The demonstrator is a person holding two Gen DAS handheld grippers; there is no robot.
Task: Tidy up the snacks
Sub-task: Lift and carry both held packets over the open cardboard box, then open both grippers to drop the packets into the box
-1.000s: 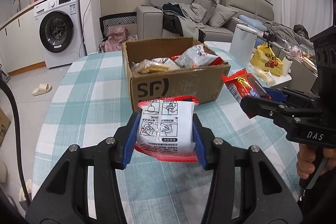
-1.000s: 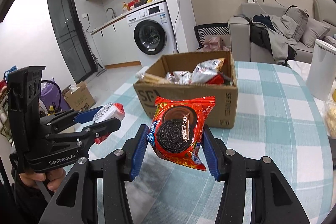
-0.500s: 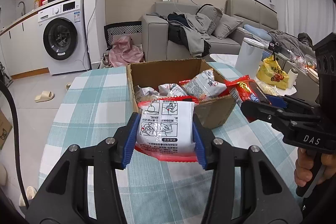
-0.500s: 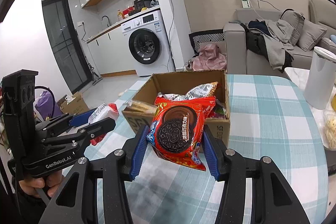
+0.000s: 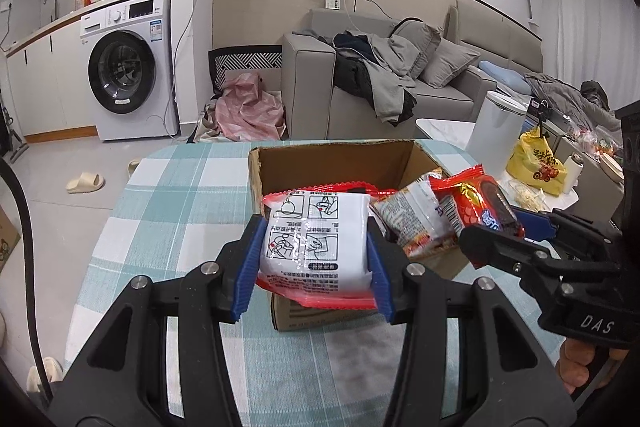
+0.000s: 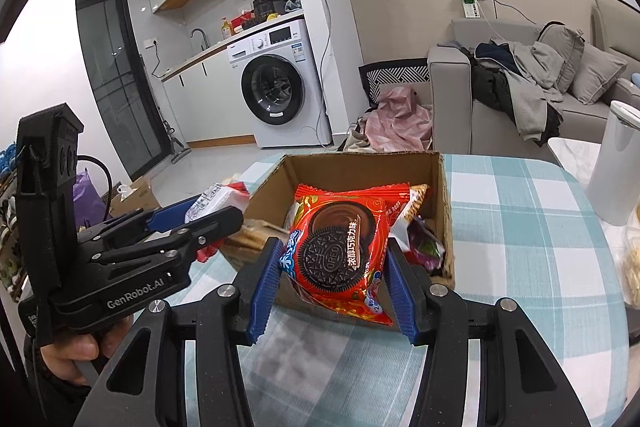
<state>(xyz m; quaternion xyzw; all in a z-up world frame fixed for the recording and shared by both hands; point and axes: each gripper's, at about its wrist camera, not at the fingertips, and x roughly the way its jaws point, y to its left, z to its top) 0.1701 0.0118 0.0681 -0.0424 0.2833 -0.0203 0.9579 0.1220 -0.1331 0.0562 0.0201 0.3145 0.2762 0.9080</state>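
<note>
Left wrist view: left gripper clamps the white packet above the cardboard box's near edge. Right wrist view: right gripper pinches the Oreo packet over the box's near wall. Carry both farther inside before releasing, one at a time.

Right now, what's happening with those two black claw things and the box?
A person is sorting snacks with a handheld gripper in each hand. The left gripper is shut on a white packet, the right gripper on a red Oreo packet. Both packets hang over the near edge of an open cardboard box on a checked table. The box already holds several other snacks. Neither packet has been let go yet.
</note>
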